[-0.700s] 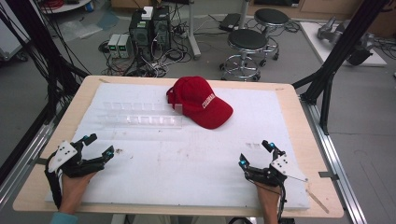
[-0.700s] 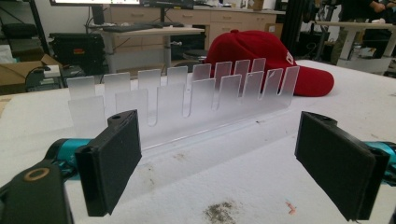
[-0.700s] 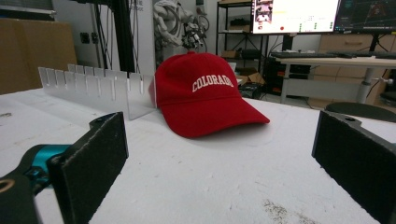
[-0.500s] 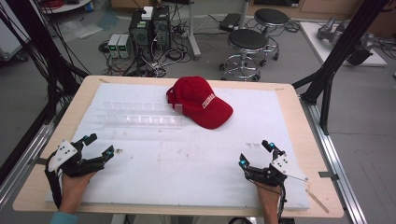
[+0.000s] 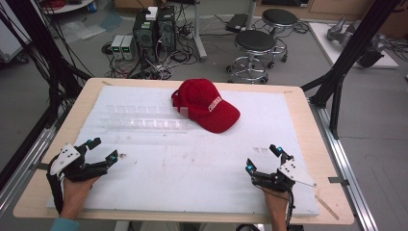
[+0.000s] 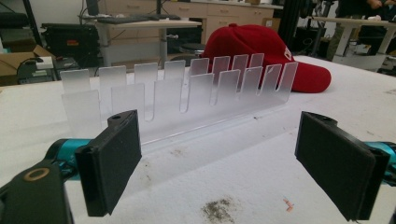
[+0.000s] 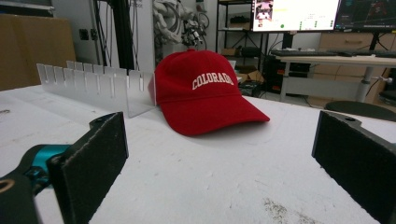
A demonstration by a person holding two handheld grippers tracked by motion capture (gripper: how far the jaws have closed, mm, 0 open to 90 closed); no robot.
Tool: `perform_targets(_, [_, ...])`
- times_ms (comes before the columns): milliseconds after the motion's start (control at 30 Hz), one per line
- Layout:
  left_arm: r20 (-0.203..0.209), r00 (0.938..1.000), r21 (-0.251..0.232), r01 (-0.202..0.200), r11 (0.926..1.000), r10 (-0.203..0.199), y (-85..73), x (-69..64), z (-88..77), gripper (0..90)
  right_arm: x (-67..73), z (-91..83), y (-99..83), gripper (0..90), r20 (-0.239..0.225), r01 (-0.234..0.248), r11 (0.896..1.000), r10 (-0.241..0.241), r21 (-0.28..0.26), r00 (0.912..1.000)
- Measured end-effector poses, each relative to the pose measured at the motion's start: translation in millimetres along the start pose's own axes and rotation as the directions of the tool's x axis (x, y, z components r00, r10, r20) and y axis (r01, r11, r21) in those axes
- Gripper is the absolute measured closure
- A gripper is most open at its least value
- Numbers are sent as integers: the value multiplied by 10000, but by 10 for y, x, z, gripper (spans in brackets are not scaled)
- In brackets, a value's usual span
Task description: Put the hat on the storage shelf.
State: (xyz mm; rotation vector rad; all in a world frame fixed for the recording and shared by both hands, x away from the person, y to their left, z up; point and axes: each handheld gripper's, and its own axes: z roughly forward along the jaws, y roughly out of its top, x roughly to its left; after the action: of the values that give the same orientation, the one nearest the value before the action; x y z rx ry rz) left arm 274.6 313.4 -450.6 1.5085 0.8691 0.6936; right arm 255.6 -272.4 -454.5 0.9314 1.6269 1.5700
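Start of the job, nothing grasped. Left hand-held gripper [image 5: 98,153] sits at lower left of the high view, jaws spread wide, empty. Right hand-held gripper [image 5: 262,160] at lower right, jaws also wide apart, empty. Both rest low over the white tabletop [image 5: 192,163], well apart from the goods. Red cap [image 5: 207,105] lies at upper centre, brim toward the lower right, its back touching or just beside the end of the clear slotted rack [image 5: 144,120], which runs to its left. Step in hand looks like the approach. Next move: the right one reaches forward to the brim, the left toward the rack; mind the rack doesn't get knocked.
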Motion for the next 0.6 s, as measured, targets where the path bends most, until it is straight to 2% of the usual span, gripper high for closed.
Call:
perform_targets(233, [160, 9989, 300, 434, 9986, -439, 14, 43, 33, 147, 0, 5, 2, 24, -2, 37, 10000, -37, 42, 10000])
perform_targets(333, [191, 9995, 417, 225, 9989, -233, 36, 54, 63, 147, -1, 8, 2, 25, 17, 107, 9999, -107, 42, 9999])
perform_targets(467, [431, 9988, 464, 196, 9987, -216, 107, 59, 108, 147, 5, 7, 3, 25, 29, 36, 9999, -36, 107, 10000])
perform_targets(600, [694, 9976, 687, 32, 9976, -80, 253, 80, 173, 147, 8, 9, 3, 25, 17, 44, 9999, -44, 128, 10000])
